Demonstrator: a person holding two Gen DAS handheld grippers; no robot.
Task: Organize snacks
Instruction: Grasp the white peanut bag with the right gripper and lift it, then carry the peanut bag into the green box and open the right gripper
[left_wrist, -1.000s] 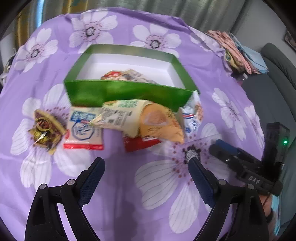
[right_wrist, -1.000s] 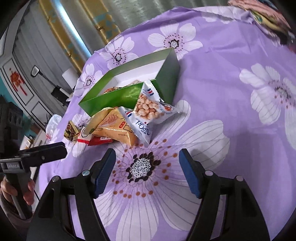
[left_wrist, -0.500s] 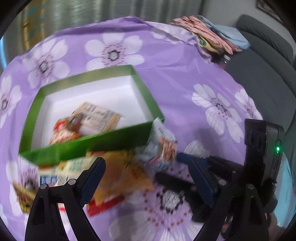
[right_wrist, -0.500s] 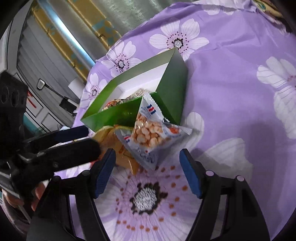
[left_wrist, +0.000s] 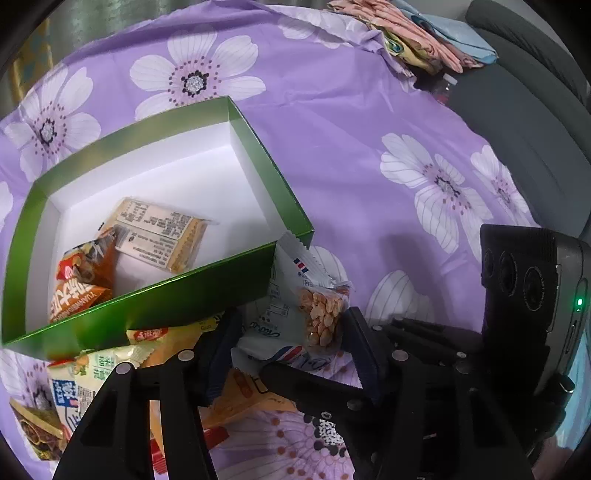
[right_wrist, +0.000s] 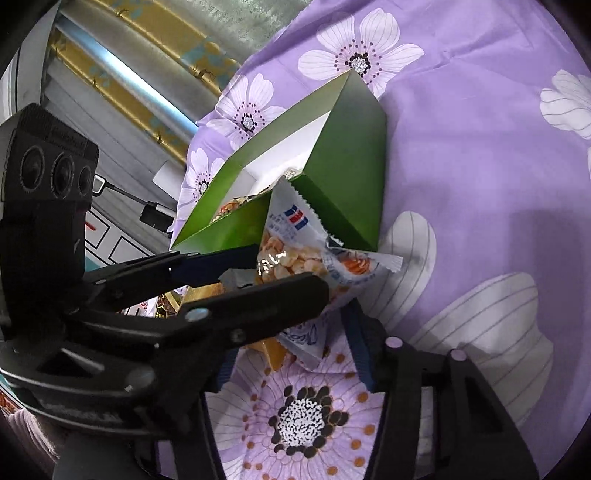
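A white peanut packet (left_wrist: 295, 325) leans on the near right corner of the green box (left_wrist: 166, 302) on the purple floral cloth. My left gripper (left_wrist: 290, 332) is closing on it, and its pads touch the packet's two sides. In the right wrist view the left gripper (right_wrist: 288, 271) clamps the packet (right_wrist: 284, 254) from the left. My right gripper (right_wrist: 291, 354) is closing too. The packet's lower corner lies between its pads, clear of both. Inside the box lie an orange packet (left_wrist: 81, 280) and a beige cracker packet (left_wrist: 162, 232).
More snacks lie in front of the box: a yellow-orange packet (left_wrist: 243, 395), a green-and-white one (left_wrist: 99, 365) and a brown one (left_wrist: 33, 432). The right gripper's camera housing (left_wrist: 528, 280) stands close on the right. Folded cloths (left_wrist: 406, 33) and a grey sofa (left_wrist: 517, 129) lie beyond.
The left gripper swung right, over to the peanut packet, and its jaws narrowed onto it. The right gripper moved forward to the same packet and its jaws narrowed as well.
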